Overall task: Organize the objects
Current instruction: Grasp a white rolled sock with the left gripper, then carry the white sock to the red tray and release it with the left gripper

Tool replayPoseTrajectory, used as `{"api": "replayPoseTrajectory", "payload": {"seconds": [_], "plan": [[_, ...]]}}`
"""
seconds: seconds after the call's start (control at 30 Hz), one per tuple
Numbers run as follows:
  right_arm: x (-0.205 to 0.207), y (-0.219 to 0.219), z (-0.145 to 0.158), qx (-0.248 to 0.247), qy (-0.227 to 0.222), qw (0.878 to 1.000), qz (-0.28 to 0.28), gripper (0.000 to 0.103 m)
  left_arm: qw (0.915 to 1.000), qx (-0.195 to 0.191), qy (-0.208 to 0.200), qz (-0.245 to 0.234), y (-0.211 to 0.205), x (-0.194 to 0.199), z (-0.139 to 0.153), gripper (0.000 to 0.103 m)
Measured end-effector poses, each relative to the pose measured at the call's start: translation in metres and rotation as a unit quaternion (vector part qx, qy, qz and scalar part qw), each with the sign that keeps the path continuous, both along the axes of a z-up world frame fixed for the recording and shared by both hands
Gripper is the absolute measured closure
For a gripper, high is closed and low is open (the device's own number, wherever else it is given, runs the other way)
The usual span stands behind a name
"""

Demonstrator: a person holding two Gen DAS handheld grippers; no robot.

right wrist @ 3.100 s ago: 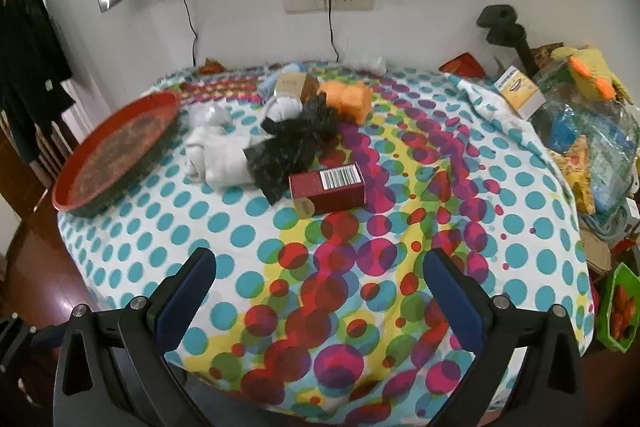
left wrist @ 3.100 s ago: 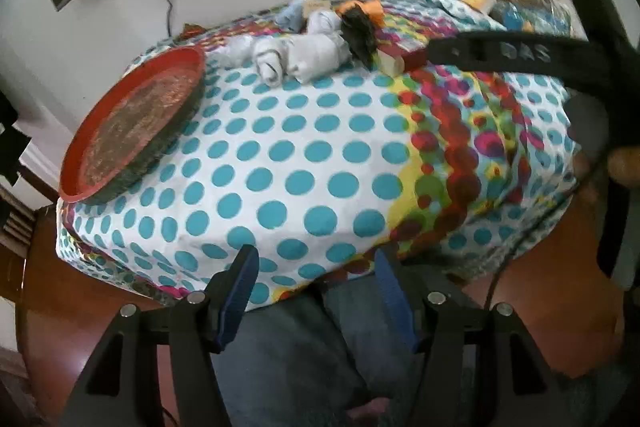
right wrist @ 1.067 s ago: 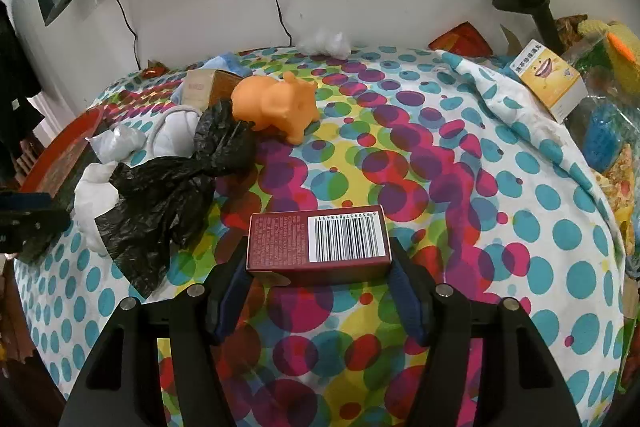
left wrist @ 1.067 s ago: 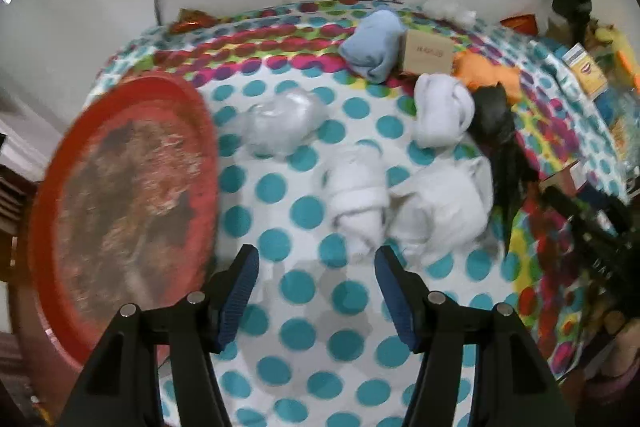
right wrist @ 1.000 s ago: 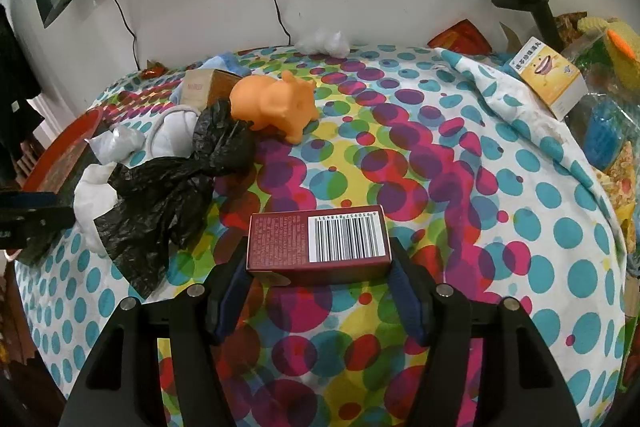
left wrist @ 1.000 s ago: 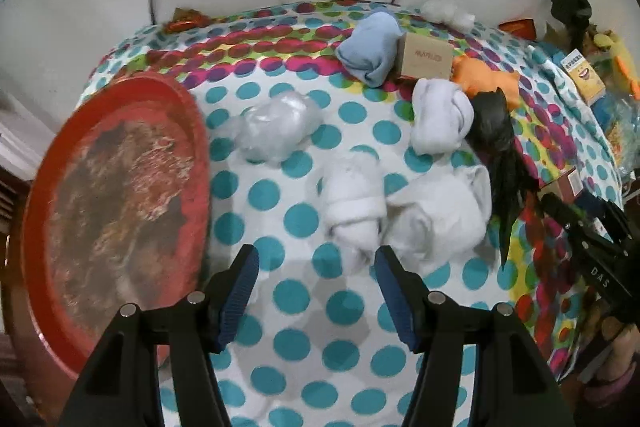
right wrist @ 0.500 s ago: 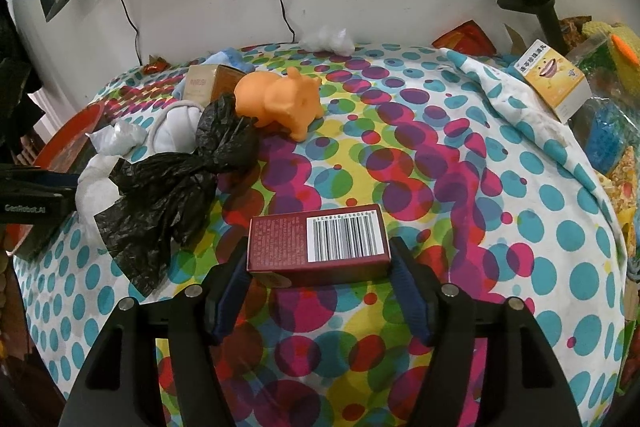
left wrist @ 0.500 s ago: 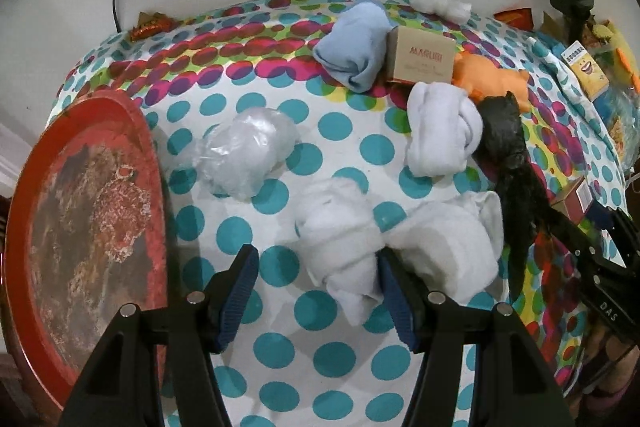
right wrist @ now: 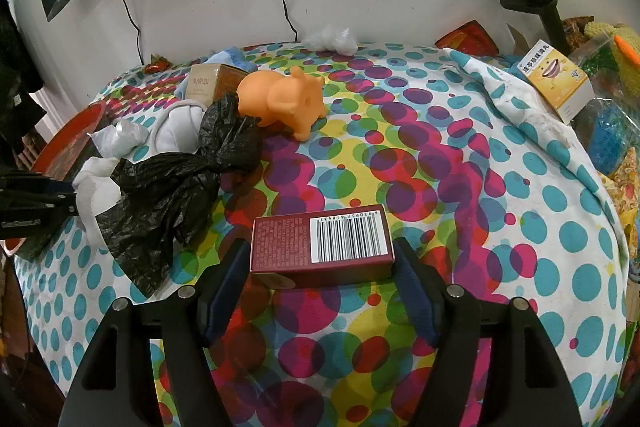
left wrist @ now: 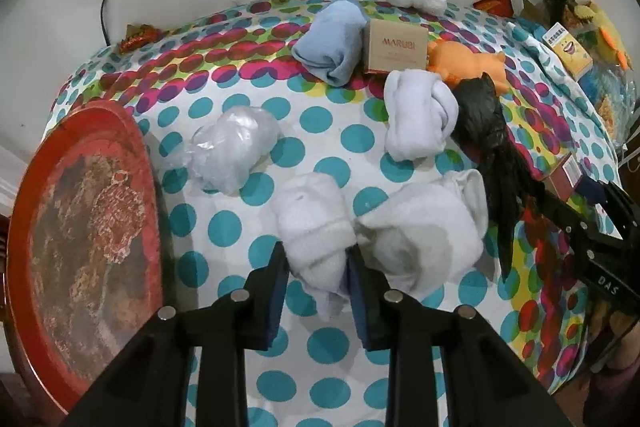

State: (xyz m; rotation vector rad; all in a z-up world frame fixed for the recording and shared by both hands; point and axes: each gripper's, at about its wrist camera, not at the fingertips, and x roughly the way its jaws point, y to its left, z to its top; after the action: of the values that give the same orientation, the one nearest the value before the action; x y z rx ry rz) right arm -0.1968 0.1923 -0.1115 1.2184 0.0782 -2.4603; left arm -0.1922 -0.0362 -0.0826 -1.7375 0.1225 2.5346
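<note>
Your left gripper [left wrist: 318, 273] has its jaws pinched on the near end of a rolled white sock [left wrist: 314, 227]; its long axis runs away from you along the fingers. A second sock bundle [left wrist: 424, 227] touches it on the right, and the red tray [left wrist: 80, 223] sits just left with a strip of bare cloth [left wrist: 224, 223] between. Your right gripper [right wrist: 320, 267] has its jaws closed against both ends of the maroon box [right wrist: 320, 241], which lies crosswise, barcode up. The black bag [right wrist: 176, 187] lies near its left; dotted cloth lies uncovered beyond and to its right.
</note>
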Motion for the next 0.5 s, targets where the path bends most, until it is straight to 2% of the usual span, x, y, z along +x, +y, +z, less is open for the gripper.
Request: {"api": "replayPoseTrajectory", "payload": {"seconds": [0.13,0.5], "plan": [[-0.001,0.002,0.001,-0.001,0.0,1.0,-0.002,0.04,1.0,0.001,0.002,0.007,-0.007,0.006,0.006,0.075],[-0.002,0.003,0.0,-0.004,0.002,1.0,-0.002,0.041,0.9994,-0.002,0.015,0.03,-0.035,0.034,0.032,0.075]]}}
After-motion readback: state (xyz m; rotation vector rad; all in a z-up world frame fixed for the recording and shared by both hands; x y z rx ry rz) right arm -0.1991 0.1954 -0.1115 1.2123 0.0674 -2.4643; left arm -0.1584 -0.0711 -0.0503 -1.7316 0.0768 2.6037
